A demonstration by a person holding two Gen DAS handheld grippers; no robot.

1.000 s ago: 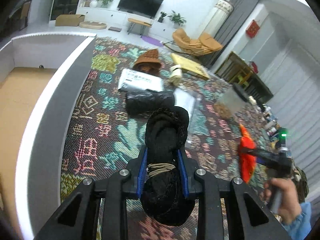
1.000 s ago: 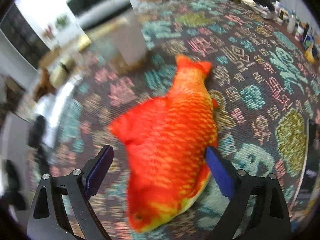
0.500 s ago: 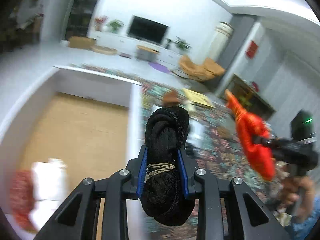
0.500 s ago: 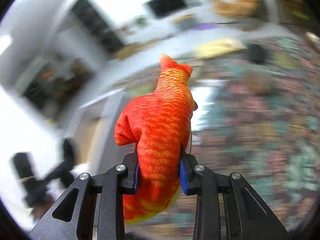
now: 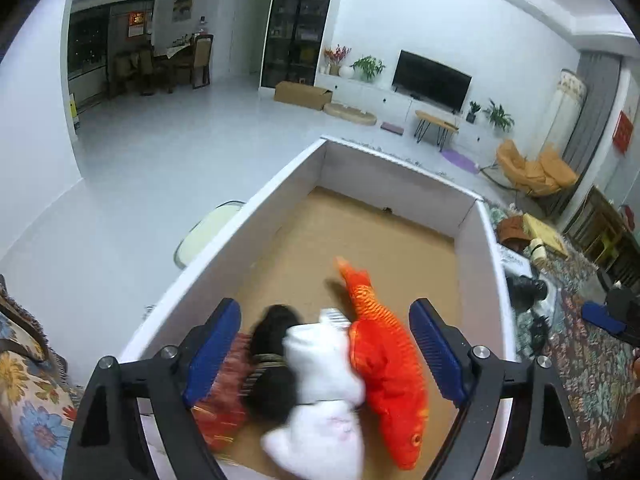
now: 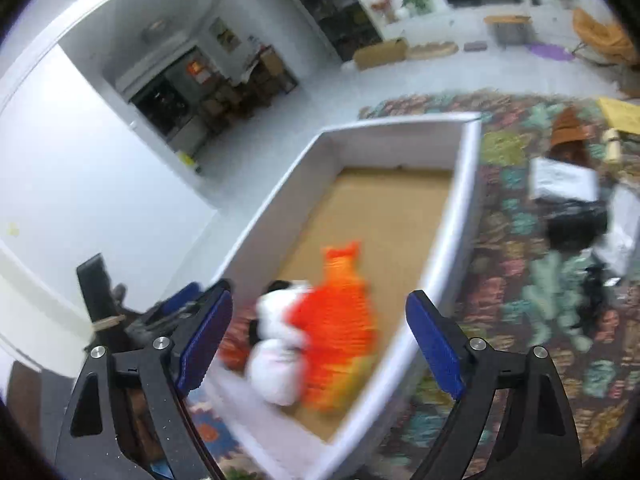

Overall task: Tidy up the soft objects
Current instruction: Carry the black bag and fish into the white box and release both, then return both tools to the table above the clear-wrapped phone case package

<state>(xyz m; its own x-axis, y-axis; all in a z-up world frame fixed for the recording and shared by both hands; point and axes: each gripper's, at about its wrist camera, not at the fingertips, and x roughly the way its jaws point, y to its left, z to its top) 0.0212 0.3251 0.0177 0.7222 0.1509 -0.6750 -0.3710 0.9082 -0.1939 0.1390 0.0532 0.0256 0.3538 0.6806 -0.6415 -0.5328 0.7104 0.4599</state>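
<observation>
A white box [image 5: 280,184] [image 6: 460,208] with a tan floor sits on the patterned rug. Inside its near end lie an orange plush fish [image 5: 384,356] [image 6: 340,320], a white soft toy [image 5: 324,380] [image 6: 276,368], a black rolled cloth [image 5: 268,360] and a red patterned item [image 5: 224,400]. My left gripper [image 5: 328,352] hovers over them, its jaws opening, with nothing pressed between the pads. My right gripper [image 6: 320,340] is above the same end, jaws opening and free of the fish. The right gripper's blue pad [image 5: 604,318] shows at the left view's right edge.
On the rug [image 6: 520,280] beyond the box lie a brown hat [image 6: 568,130], a white packet [image 6: 560,180], a black bundle [image 6: 576,224] and a yellow book [image 6: 620,114]. A flowery cushion [image 5: 28,392] is at the near left. Grey floor surrounds the rug.
Both grippers swung from over the rug to above the box and opened. The black rolled cloth and the orange fish dropped out and now lie inside the box.
</observation>
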